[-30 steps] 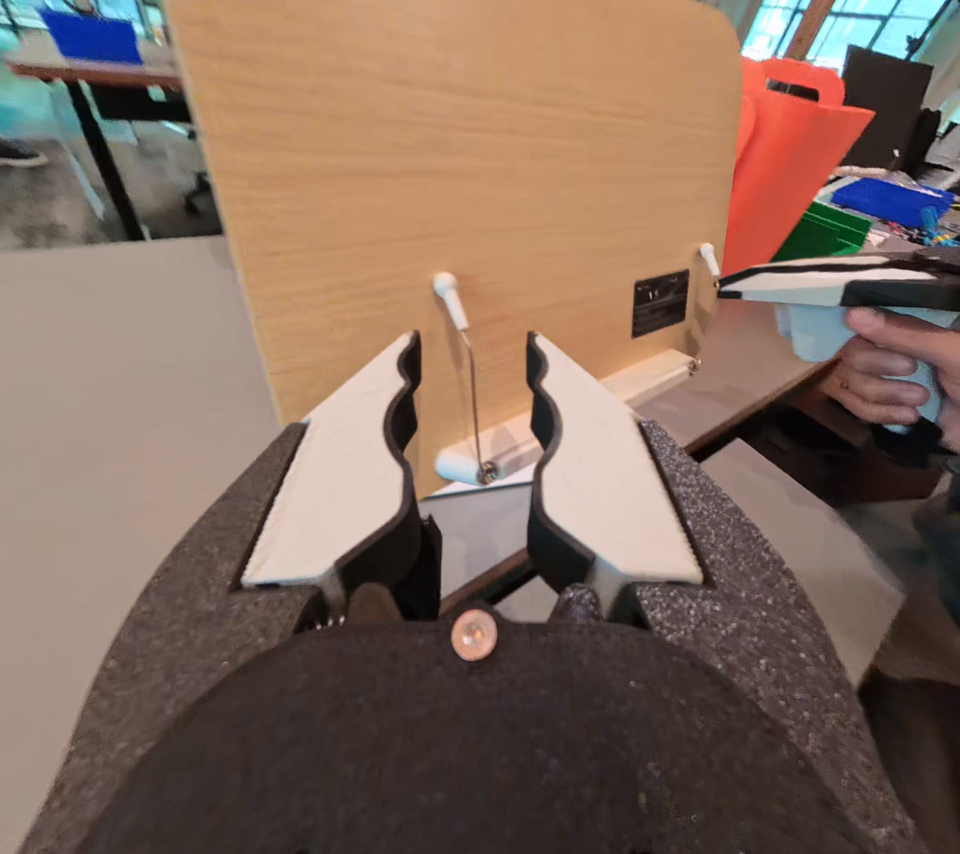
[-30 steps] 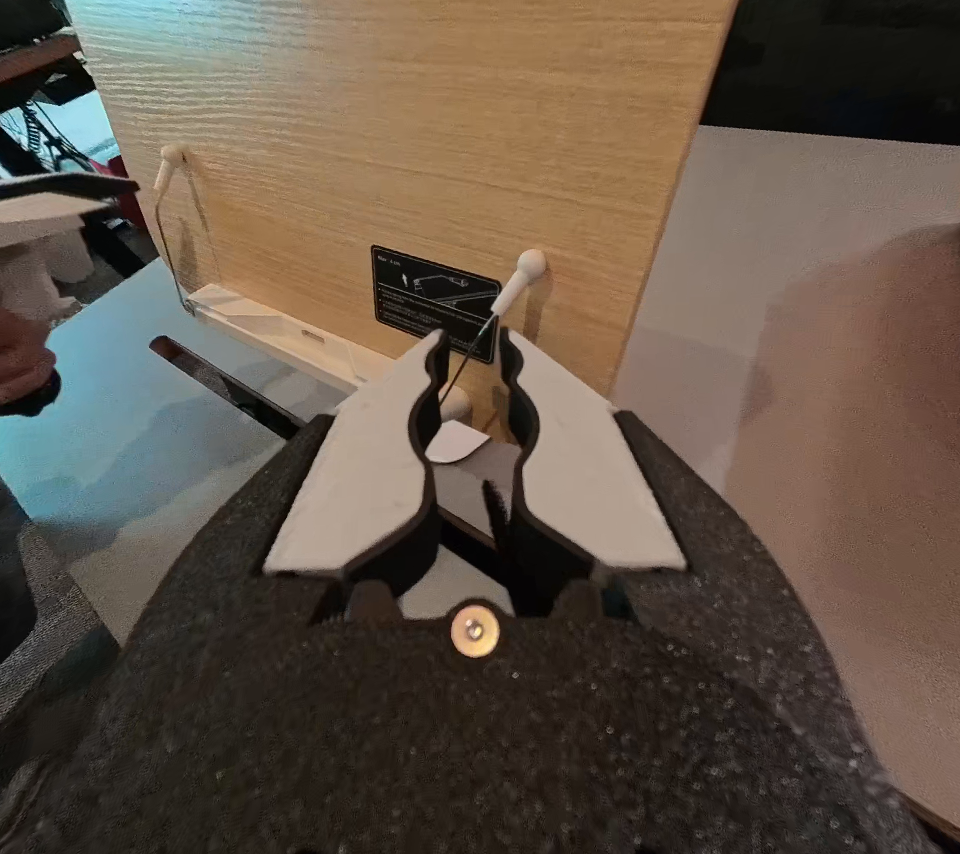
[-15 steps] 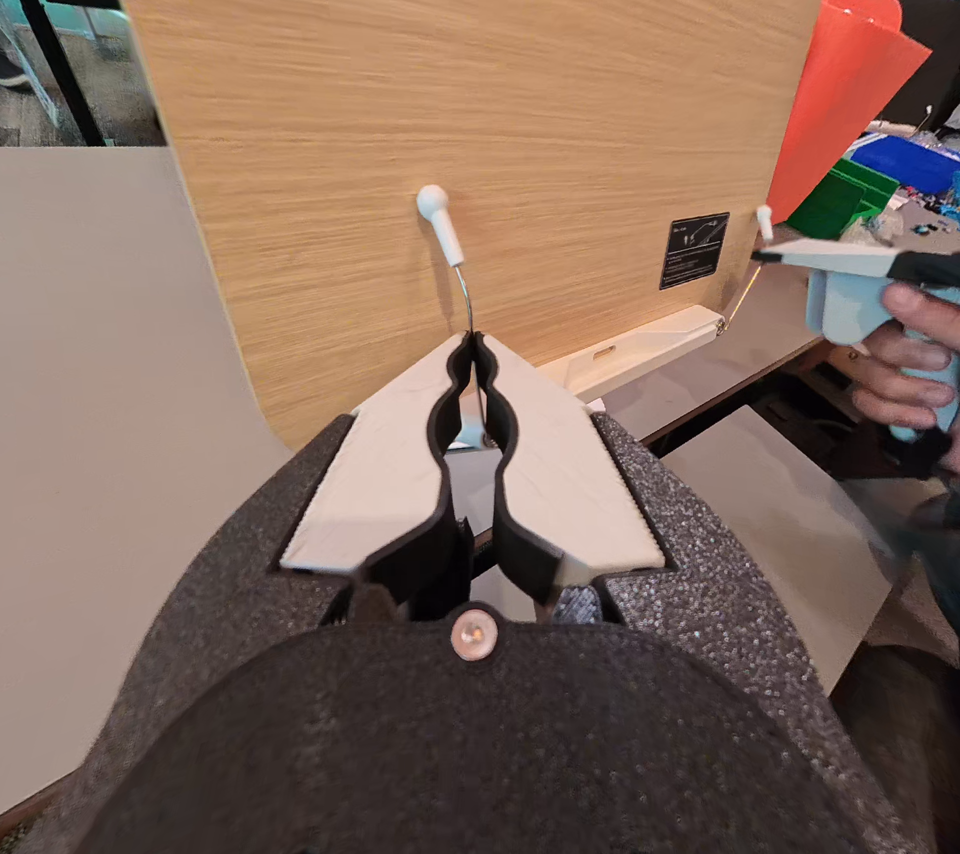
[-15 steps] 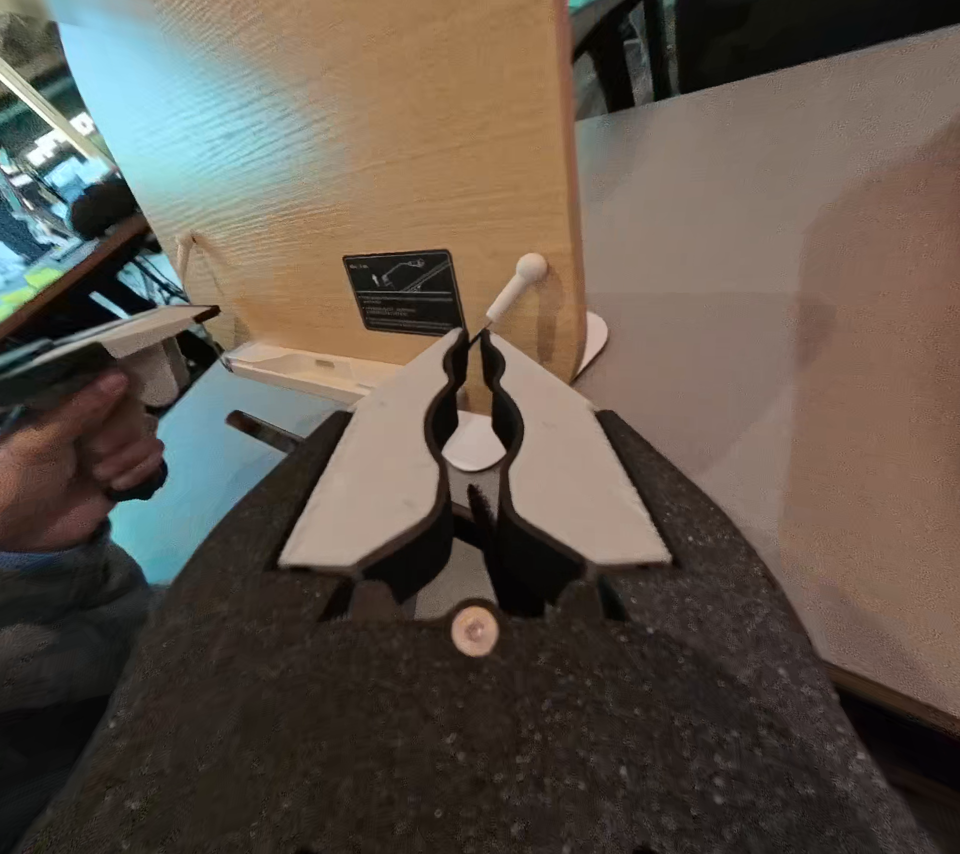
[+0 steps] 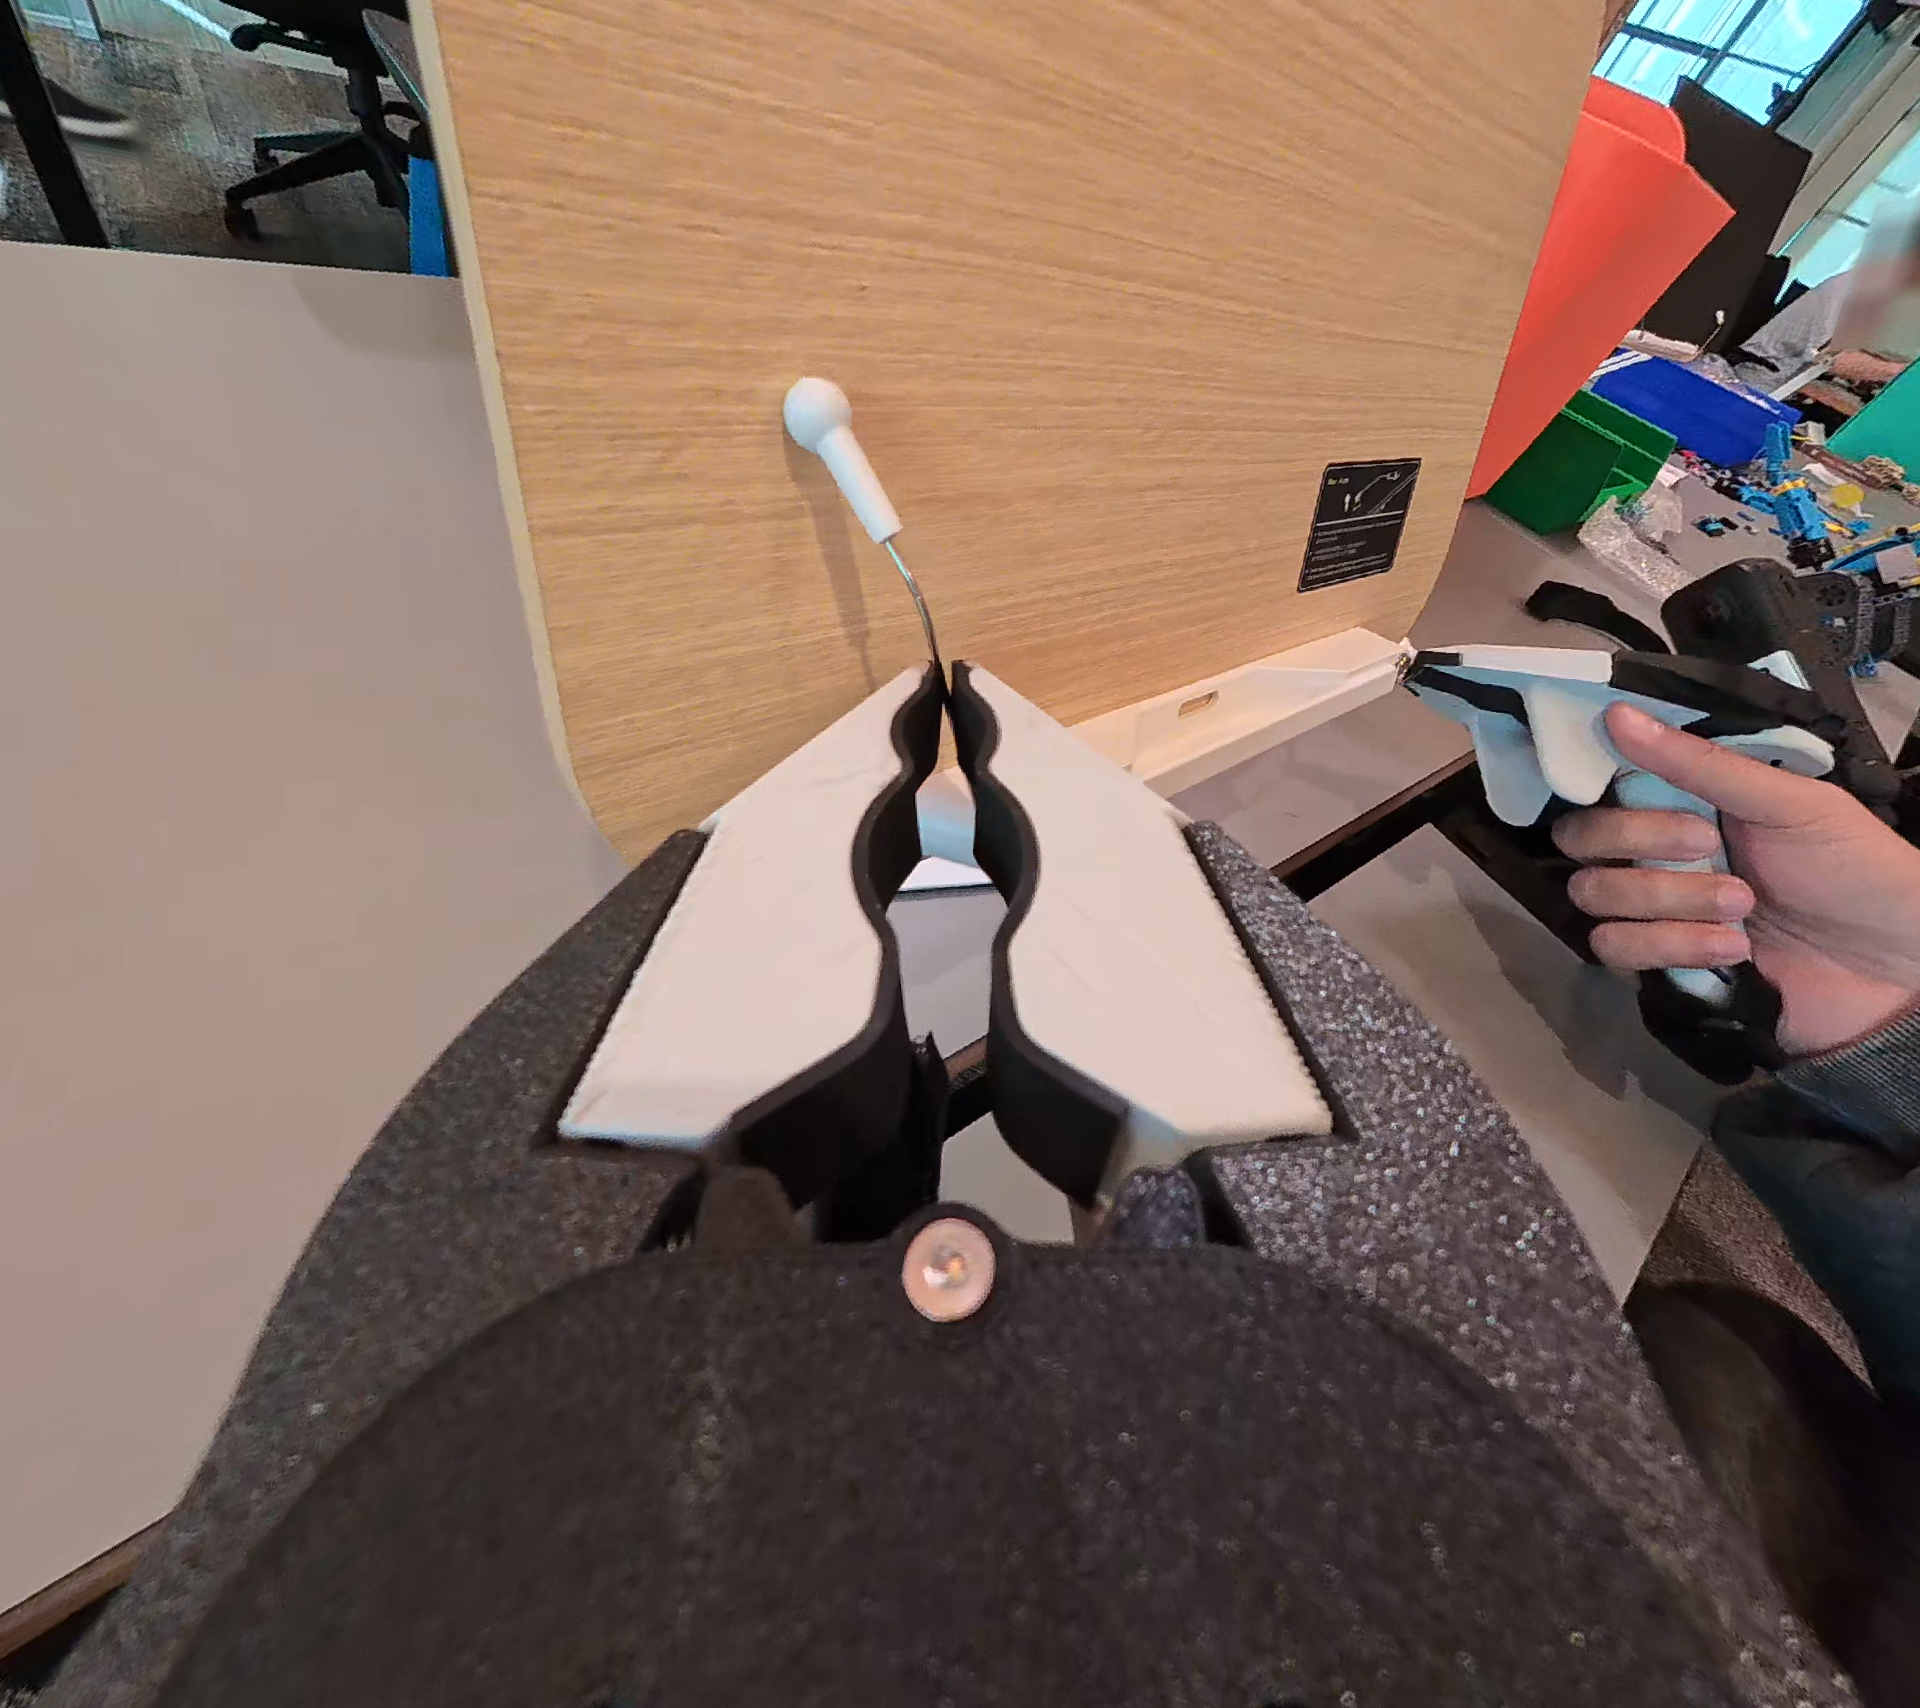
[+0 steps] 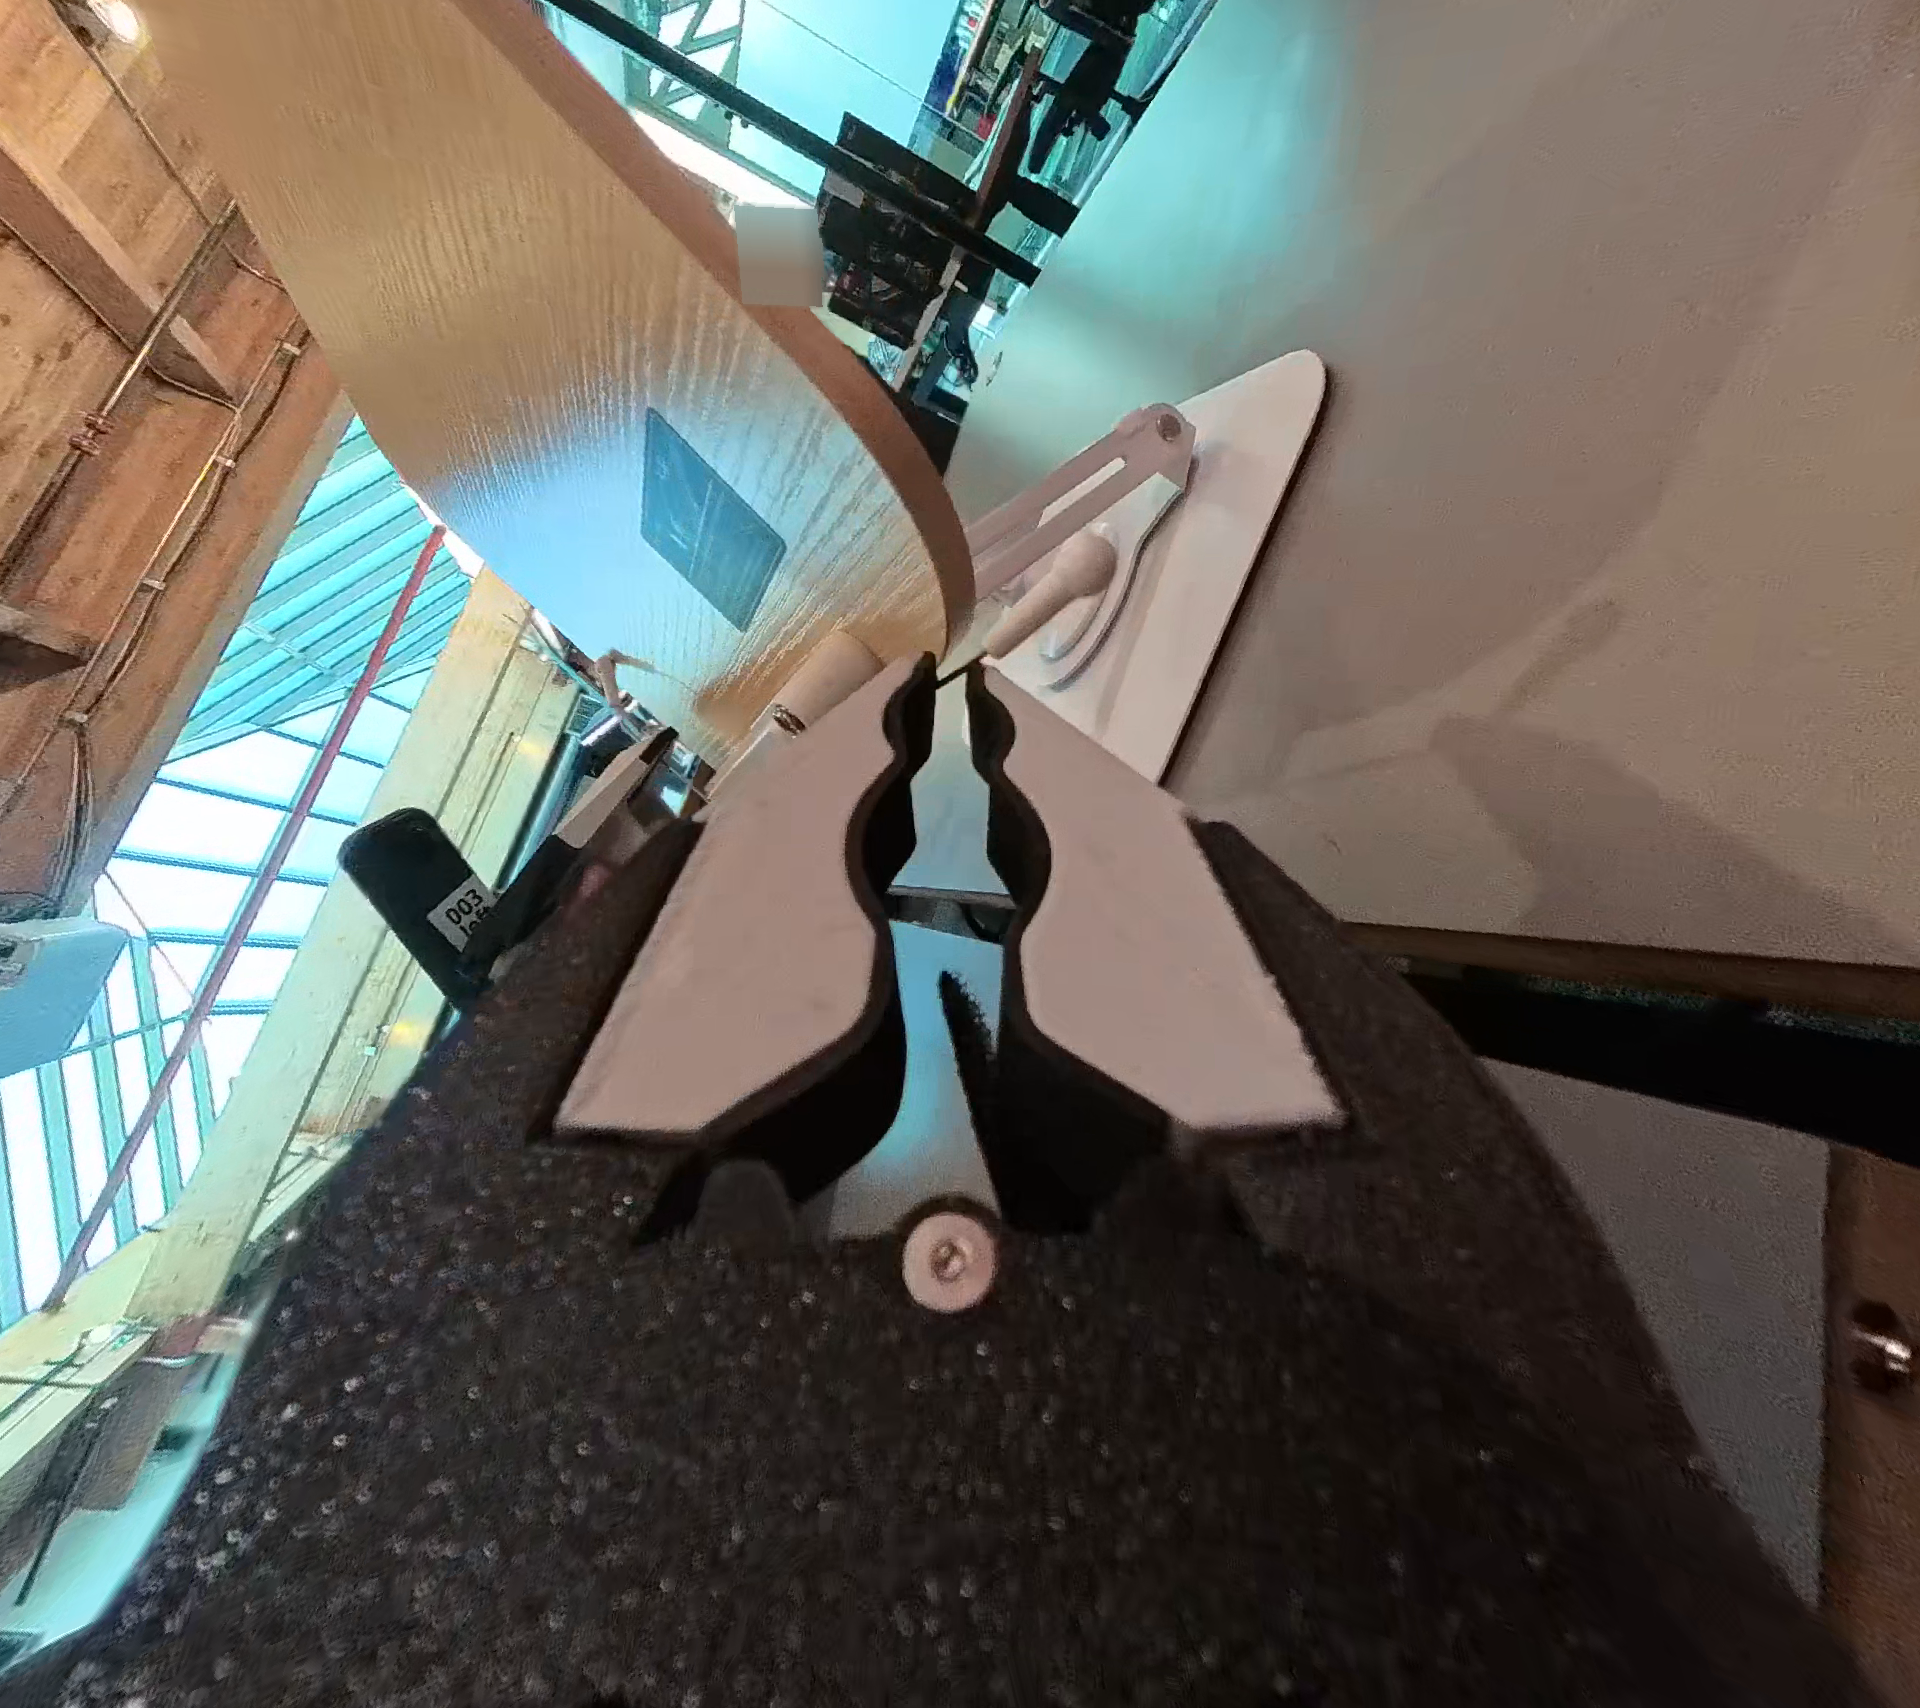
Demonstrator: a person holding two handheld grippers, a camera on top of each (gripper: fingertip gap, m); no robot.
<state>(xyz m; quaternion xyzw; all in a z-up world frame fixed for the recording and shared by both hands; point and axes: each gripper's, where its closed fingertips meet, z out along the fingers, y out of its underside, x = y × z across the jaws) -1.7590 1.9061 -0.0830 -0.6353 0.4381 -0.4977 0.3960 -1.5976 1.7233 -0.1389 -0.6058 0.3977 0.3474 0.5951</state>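
Observation:
An upright wooden panel (image 5: 1039,204) stands on a grey table with a white base rail (image 5: 1247,708). My left gripper (image 5: 943,671) is shut on the thin wire (image 5: 914,593) of the left lever, whose white knob (image 5: 831,443) points up against the panel. My right gripper (image 6: 948,671) is rolled far over. Its fingertips pinch the wire of the right lever, whose white handle (image 6: 1060,588) lies flat on the white base plate (image 6: 1226,536). In the left wrist view the right gripper (image 5: 1413,676), held by a hand (image 5: 1766,879), sits at the rail's right end.
A black label (image 5: 1356,520) is on the panel's lower right. An orange bag (image 5: 1600,256), a green bin (image 5: 1569,463) and loose toy bricks (image 5: 1787,505) lie beyond the panel at the right. Grey tabletop (image 5: 208,723) spreads to the left. An office chair (image 5: 332,131) stands behind. Left tips to right tips: about 25 cm. The left gripper is farther from the black label (image 5: 1356,520), some 20 cm, than the right, some 9 cm.
Both grippers closed on their levers' wires. The right gripper then rolled over and swung its lever down flat onto the base plate. The left lever still stands up.

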